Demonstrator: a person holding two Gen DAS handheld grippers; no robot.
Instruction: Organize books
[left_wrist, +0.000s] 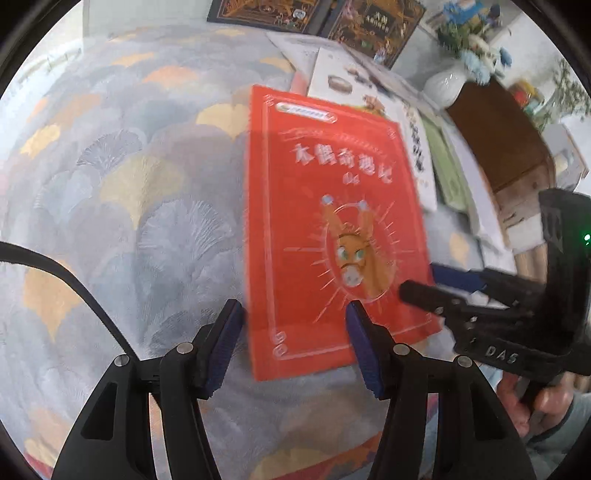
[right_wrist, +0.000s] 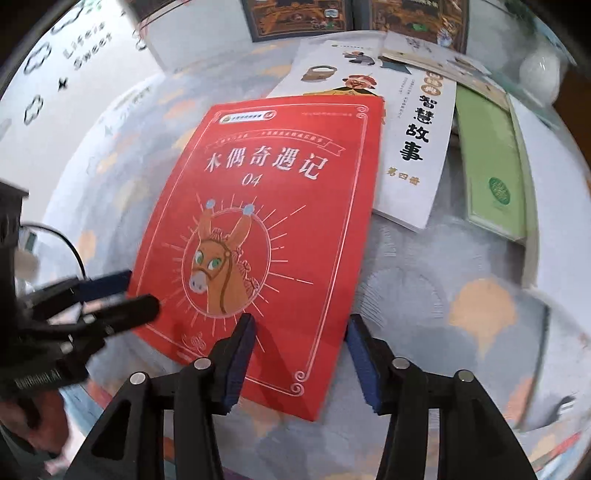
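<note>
The red book lay flat on the patterned desk, partly overlapping one white book beside one green book. Both the left gripper and right gripper hovered over its near edge with jaws apart, holding nothing.

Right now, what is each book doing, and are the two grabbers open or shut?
red book: flat, cover up, overlapping the white book's edge, not gripped.
white book: flat, partly under other books.
green book: flat, closed.
left gripper: open, above the red book's near-left corner.
right gripper: open, above its near edge.
</note>
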